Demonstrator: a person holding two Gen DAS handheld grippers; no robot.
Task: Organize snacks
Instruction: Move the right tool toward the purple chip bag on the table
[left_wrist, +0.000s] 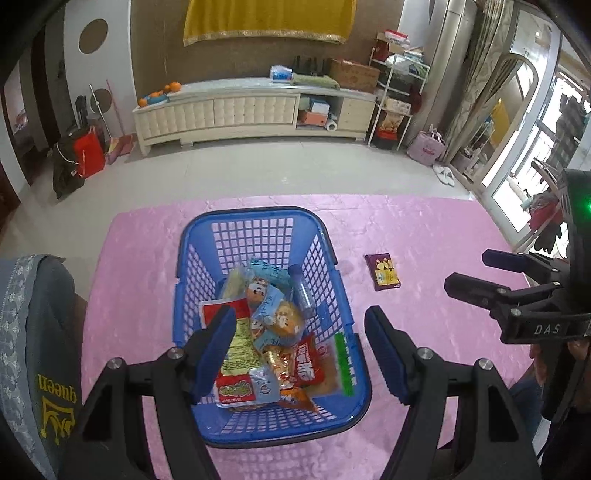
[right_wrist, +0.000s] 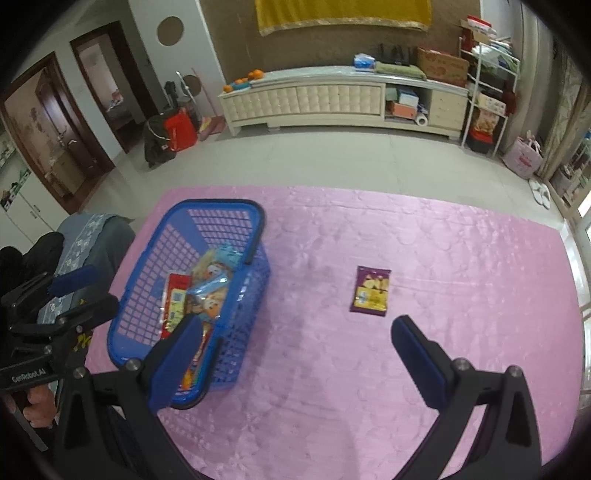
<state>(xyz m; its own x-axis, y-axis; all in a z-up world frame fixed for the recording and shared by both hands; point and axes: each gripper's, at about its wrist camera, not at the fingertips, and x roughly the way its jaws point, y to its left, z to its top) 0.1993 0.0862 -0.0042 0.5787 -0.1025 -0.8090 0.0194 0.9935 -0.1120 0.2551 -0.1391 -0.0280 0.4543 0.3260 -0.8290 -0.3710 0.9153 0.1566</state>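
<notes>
Pink tablecloth (right_wrist: 332, 369), doorways in right view only, blue basket (left_wrist: 207, 236)

Two wrist views angled down, sharing the basket (left_wrist: 271, 218) and pink cloth (right_wrist: 369, 221).

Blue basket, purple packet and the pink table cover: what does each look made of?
Blue basket: moulded plastic, going by its rigid lattice walls and smooth, slightly shiny rim. Purple packet: probably printed plastic or foil film, flat with a crimped top edge. Pink cover: looks like embossed vinyl or glossy fabric, patterned and sheeny; which one is unclear.
</notes>
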